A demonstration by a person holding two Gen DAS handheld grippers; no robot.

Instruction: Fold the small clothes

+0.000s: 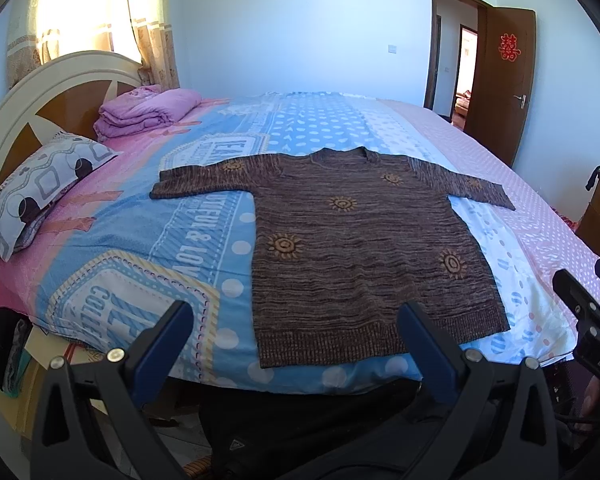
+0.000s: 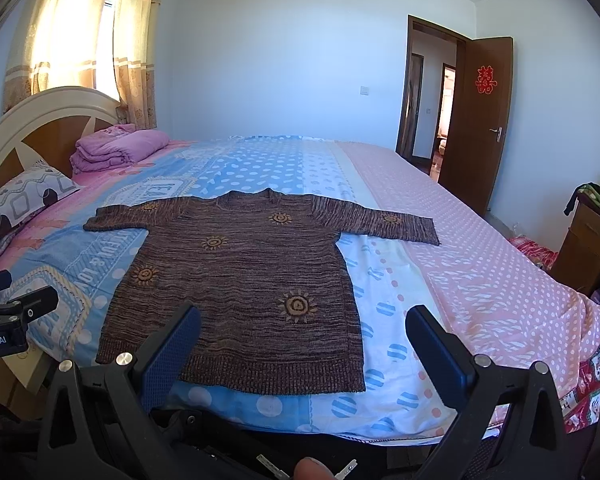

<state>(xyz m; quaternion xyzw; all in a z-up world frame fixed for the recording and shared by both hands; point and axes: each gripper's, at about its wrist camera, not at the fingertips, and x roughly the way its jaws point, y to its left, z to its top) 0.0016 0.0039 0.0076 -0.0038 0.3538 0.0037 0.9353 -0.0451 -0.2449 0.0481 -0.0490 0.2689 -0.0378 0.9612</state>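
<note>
Both grippers held level, side by side, empty.

The left gripper [image 1: 296, 320] and right gripper [image 2: 302, 326] hover just short of the bed's [image 2: 480, 272] near edge, jaws spread wide, touching nothing, pointed across it.

A: Where is the left wrist view looking from?
B: It is sitting just off the bed's [image 1: 100, 240] near edge, facing across toward the far wall.
A: And the right wrist view?
B: Looking the same way, slightly further right. Both are sharing the spread sweater [image 1: 360, 248] [image 2: 240, 280], headboard [image 1: 40, 100] and open door [image 2: 476, 120].
</note>
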